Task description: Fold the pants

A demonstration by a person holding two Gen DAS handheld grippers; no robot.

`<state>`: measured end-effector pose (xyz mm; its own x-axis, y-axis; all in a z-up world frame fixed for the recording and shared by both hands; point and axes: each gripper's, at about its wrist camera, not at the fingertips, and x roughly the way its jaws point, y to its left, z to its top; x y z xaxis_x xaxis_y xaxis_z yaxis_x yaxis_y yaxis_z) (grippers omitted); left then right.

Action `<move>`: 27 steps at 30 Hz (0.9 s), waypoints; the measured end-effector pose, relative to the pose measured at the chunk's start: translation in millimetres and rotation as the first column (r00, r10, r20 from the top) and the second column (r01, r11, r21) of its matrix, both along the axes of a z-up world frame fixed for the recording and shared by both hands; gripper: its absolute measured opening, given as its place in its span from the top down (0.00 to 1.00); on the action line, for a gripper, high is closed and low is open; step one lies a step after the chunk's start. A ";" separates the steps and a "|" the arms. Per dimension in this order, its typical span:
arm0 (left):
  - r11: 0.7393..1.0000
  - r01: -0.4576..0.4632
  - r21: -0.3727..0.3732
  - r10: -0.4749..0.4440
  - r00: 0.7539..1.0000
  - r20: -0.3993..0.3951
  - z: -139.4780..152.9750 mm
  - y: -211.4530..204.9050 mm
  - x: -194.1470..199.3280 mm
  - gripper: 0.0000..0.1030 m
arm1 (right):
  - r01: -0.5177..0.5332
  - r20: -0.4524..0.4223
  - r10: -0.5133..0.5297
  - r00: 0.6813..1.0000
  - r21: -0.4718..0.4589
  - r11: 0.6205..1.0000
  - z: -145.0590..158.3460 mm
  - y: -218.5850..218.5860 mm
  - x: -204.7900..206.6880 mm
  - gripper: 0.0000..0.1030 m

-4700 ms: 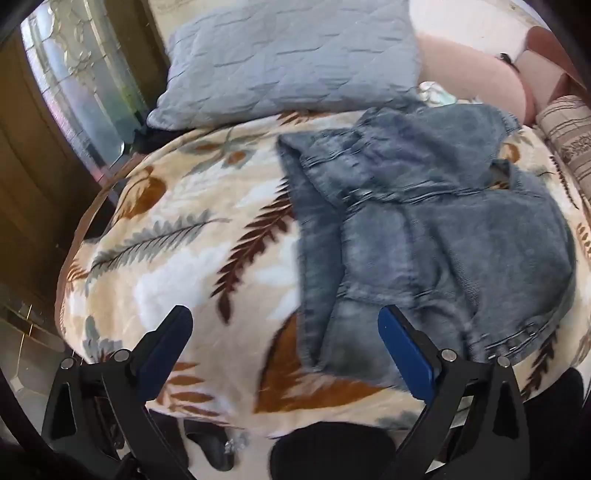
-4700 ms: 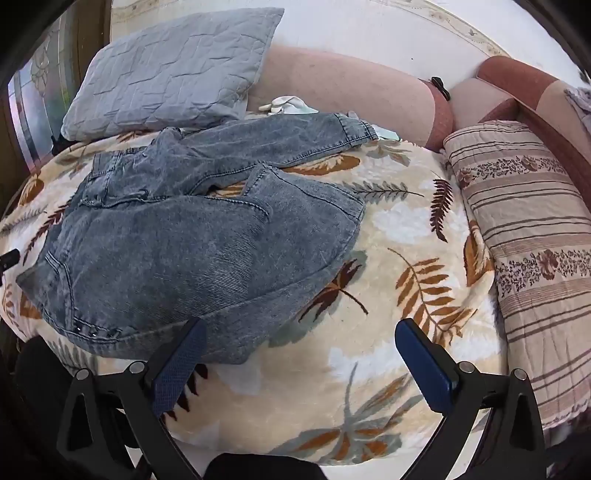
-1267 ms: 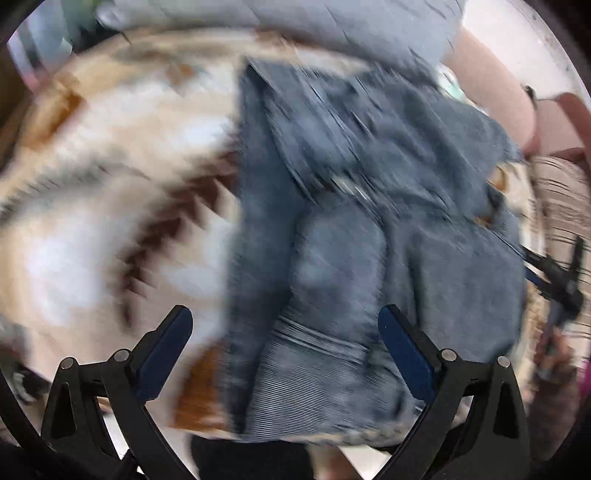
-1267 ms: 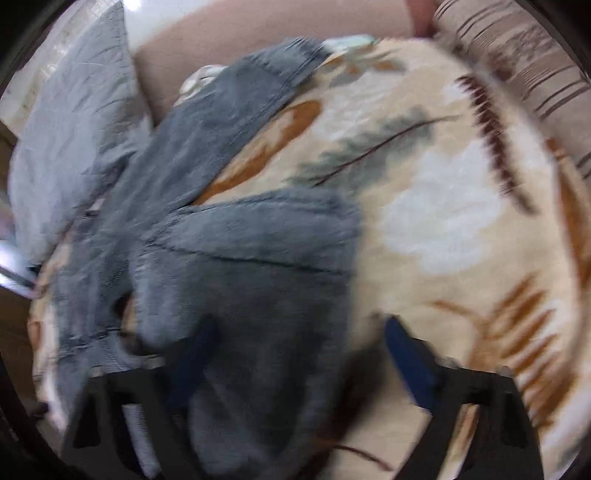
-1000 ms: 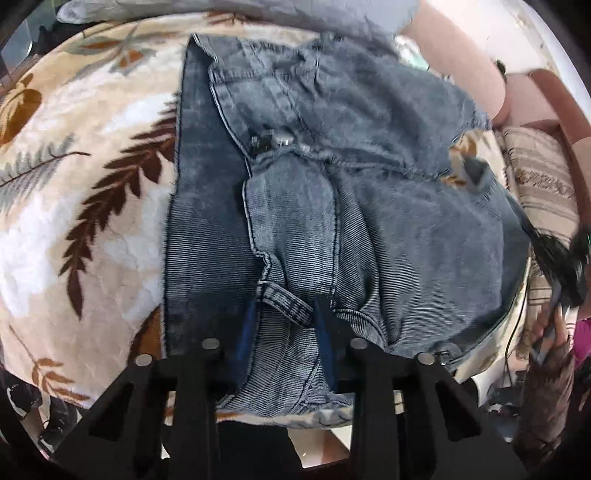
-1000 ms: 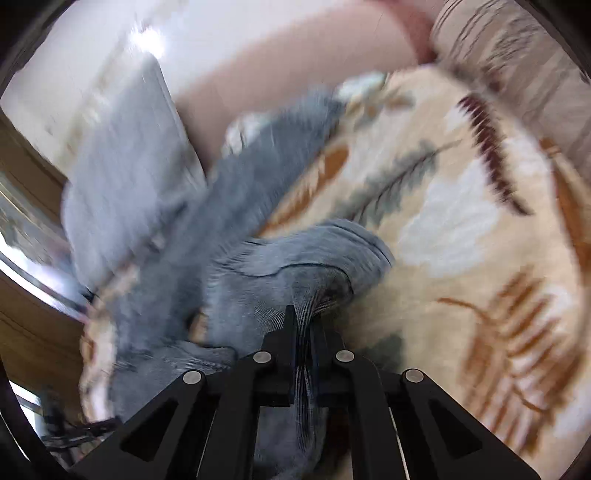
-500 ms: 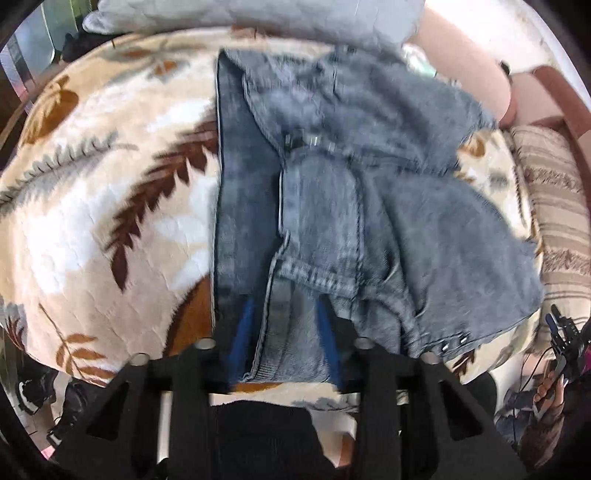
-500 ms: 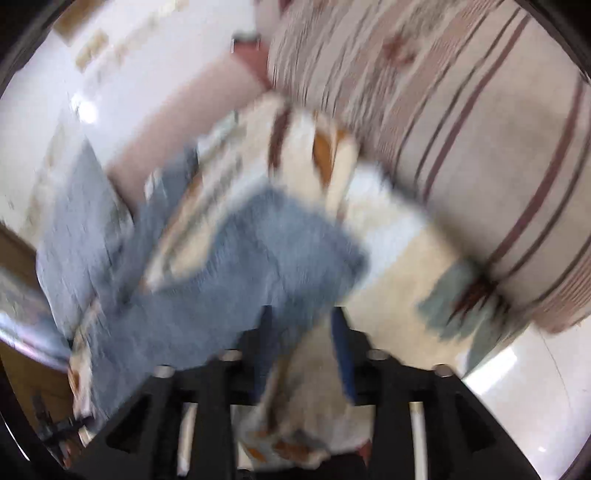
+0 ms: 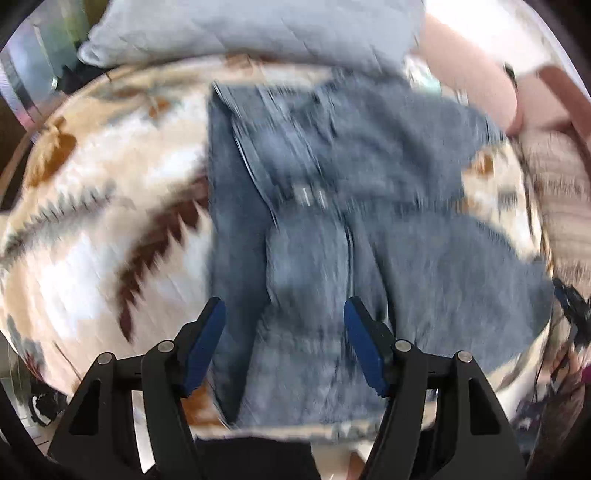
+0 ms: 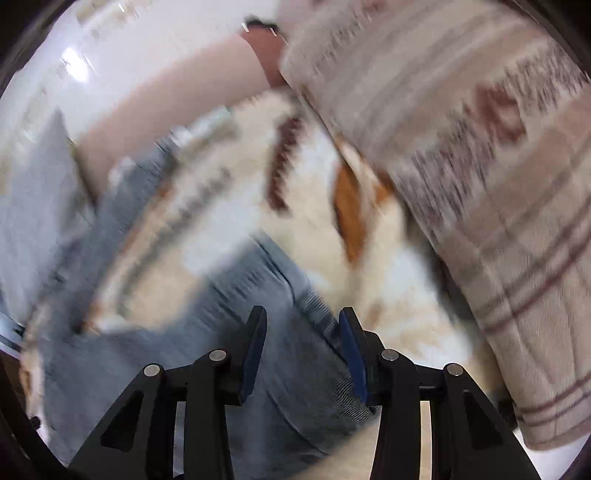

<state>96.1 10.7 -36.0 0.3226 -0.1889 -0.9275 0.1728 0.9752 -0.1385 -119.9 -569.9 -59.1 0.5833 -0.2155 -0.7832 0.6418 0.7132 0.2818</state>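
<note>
Grey-blue denim pants (image 9: 332, 206) lie crumpled on a leaf-patterned blanket (image 9: 96, 229); the view is blurred by motion. My left gripper (image 9: 284, 332) is open above the near waistband end, holding nothing. In the right wrist view one pant leg (image 10: 280, 302) lies spread towards the front. My right gripper (image 10: 301, 347) is open with its blue pads either side of the leg's hem end. The right gripper also shows small at the right edge of the left wrist view (image 9: 570, 306).
A grey quilted pillow (image 9: 251, 29) lies at the back of the blanket. A striped beige bolster (image 10: 480, 177) runs along the right side, close to my right gripper. A pink sofa backrest (image 10: 177, 92) stands behind.
Both grippers were shut on the denim half a second ago and have opened, letting go. The pant leg has been pulled out to the right towards the bolster. Both cameras are moving.
</note>
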 end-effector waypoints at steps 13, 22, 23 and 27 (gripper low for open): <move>0.969 -0.190 -0.157 0.160 0.970 -0.184 -46.2 -1.0 120.6 0.27 | -0.165 0.189 0.139 0.972 0.132 0.977 7.3 -27.1 276.0 0.31; 0.972 -0.187 -0.139 0.164 0.973 -0.161 -58.2 -24.8 154.2 0.39 | -0.251 0.233 0.205 0.951 0.191 0.949 -35.9 -42.2 363.6 0.94; 0.974 -0.171 -0.147 0.148 0.977 -0.155 -53.9 -29.3 155.2 0.45 | -0.264 0.286 0.208 0.935 0.174 0.949 -20.5 -42.7 351.3 0.95; 0.981 -0.144 -0.131 0.129 0.984 -0.120 -44.8 -40.6 153.7 0.45 | -0.200 0.415 0.125 0.901 0.141 0.970 29.9 -71.3 276.8 0.95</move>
